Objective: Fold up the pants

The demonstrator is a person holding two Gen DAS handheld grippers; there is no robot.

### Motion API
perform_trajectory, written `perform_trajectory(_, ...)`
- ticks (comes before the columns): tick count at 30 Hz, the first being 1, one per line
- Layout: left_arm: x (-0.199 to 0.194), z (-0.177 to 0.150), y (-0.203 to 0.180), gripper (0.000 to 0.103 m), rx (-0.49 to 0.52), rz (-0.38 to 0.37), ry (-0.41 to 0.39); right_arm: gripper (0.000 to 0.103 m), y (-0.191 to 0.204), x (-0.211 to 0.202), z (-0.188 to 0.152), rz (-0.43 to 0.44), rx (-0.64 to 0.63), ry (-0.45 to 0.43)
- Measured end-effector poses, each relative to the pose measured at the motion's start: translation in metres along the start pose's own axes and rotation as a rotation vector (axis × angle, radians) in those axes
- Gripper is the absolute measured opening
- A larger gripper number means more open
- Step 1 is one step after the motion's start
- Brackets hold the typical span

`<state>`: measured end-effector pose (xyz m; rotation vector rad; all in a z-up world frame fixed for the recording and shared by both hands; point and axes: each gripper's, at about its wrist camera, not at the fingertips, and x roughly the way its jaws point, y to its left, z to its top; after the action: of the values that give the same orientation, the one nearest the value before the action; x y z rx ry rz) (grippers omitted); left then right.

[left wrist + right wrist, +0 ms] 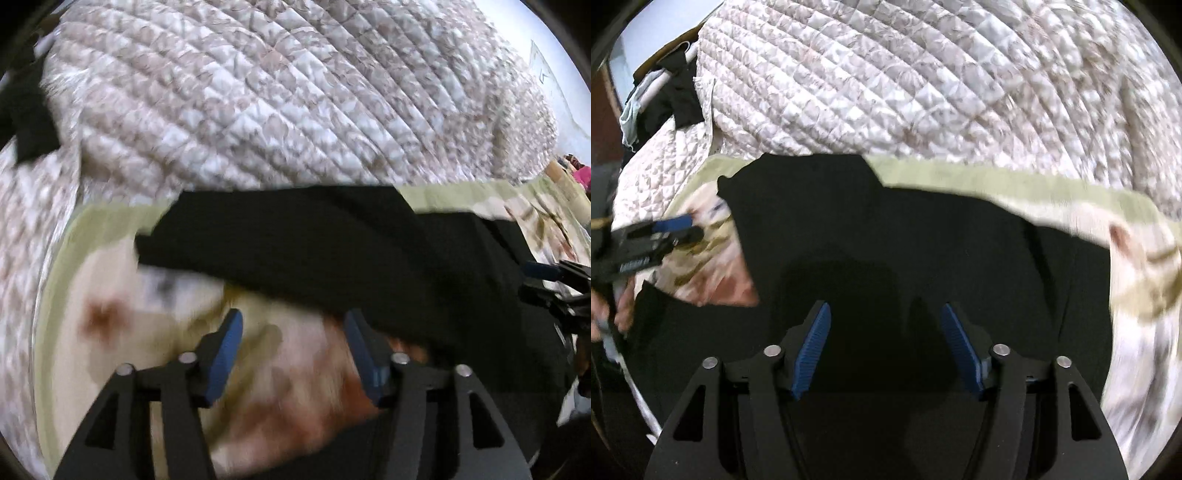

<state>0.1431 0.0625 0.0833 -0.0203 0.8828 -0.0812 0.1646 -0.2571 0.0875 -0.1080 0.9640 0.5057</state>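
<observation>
Black pants (325, 243) lie flat on a floral sheet with a pale green border (110, 221). In the left wrist view my left gripper (293, 325) hovers open at the near edge of the cloth, with nothing between its blue pads. The right gripper (543, 273) shows at that view's right edge. In the right wrist view the pants (923, 229) fill the middle, and my right gripper (884, 314) stands open above them, its pads apart and holding nothing. The left gripper (676, 230) appears at the left there, over the sheet beside the cloth's edge, with a hand behind it.
A quilted cream-and-brown bedspread (258, 92) is bunched up behind the sheet. Dark and pale clothes (661, 96) hang at the far left. A pink thing (581, 173) lies at the far right edge. The floral sheet (1145, 295) extends to the right.
</observation>
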Motion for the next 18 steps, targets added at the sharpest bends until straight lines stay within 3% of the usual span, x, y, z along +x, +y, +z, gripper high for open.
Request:
perform_trajectory(5, 0.052, 0.054, 0.002, 0.072, -0.002, 0.000, 0.012, 0.069, -0.033, 0.033, 0.037, -0.025, -0.095, 0.019)
perform_trajectory(9, 0.094, 0.081, 0.006, 0.076, -0.041, -0.015, 0.043, 0.069, -0.062, 0.058, 0.055, -0.027, -0.092, 0.026)
perform_trajectory(15, 0.147, 0.095, -0.001, 0.081, -0.025, 0.008, 0.111, 0.070, -0.088, 0.098, 0.067, 0.010, -0.101, 0.091)
perform_trajectory(18, 0.155, 0.092, -0.002, 0.086, -0.018, 0.022, 0.090, 0.070, -0.090, 0.115, 0.065, 0.011, -0.125, 0.132)
